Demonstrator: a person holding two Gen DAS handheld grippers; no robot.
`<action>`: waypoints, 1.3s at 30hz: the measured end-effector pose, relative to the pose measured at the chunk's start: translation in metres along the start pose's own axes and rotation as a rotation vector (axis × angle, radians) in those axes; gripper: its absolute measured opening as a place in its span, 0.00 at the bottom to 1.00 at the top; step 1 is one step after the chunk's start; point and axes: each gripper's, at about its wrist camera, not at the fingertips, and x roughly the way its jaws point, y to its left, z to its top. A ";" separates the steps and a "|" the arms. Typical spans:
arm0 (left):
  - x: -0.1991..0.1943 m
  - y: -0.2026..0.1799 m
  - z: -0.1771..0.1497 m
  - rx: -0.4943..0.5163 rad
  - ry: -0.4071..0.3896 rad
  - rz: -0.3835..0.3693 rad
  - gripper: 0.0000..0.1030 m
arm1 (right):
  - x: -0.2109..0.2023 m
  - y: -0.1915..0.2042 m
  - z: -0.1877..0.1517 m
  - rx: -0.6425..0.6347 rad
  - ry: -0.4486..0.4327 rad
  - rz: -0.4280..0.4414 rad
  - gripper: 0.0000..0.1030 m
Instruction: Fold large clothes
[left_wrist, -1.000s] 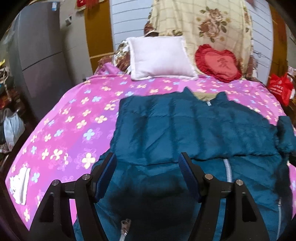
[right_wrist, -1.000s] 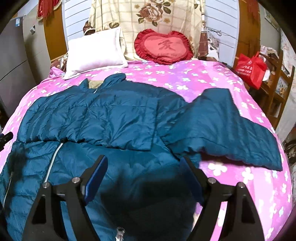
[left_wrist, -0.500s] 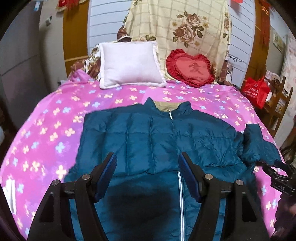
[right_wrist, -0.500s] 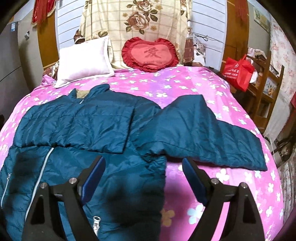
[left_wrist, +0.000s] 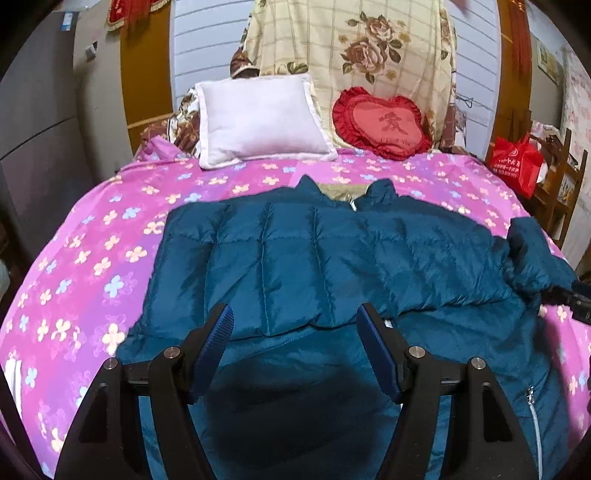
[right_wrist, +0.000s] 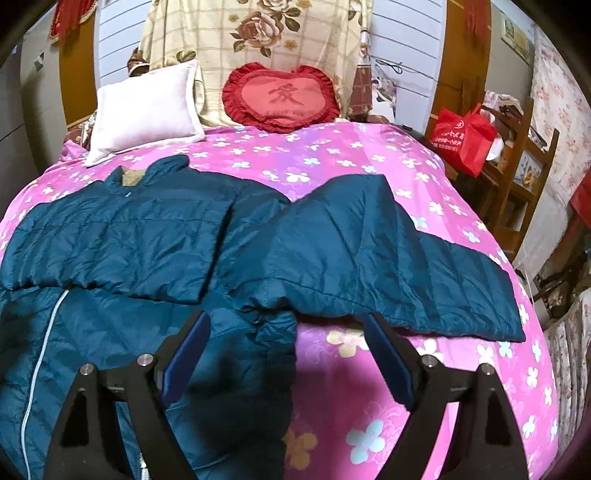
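1. I count one garment: a teal down jacket (left_wrist: 295, 258) lying on the pink flowered bedspread (left_wrist: 92, 266), collar toward the headboard, one sleeve already folded across its chest.
2. The other sleeve (right_wrist: 388, 258) stretches out flat over the bedspread toward the right edge of the bed.
3. Two grippers. My left gripper (left_wrist: 295, 325) hovers over the jacket's lower body, jaws spread, nothing between them.
4. My right gripper (right_wrist: 288, 332) hangs above the jacket's side hem below the outstretched sleeve, jaws spread and empty.
5. Two cushions at the headboard: one white pillow (left_wrist: 258, 118), one red heart cushion (left_wrist: 380, 122), both clear of the jacket.
6. One red bag (right_wrist: 461, 140) sits on wooden shelving beside the bed.
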 end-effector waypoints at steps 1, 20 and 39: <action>0.003 0.001 -0.001 -0.006 0.007 -0.004 0.50 | 0.003 -0.003 0.000 0.006 0.001 -0.003 0.85; 0.020 0.021 -0.008 -0.079 0.028 0.010 0.50 | 0.035 -0.039 -0.002 0.065 0.031 -0.039 0.88; 0.025 0.014 -0.010 -0.047 0.030 0.014 0.50 | 0.040 -0.136 0.018 0.258 0.001 -0.036 0.89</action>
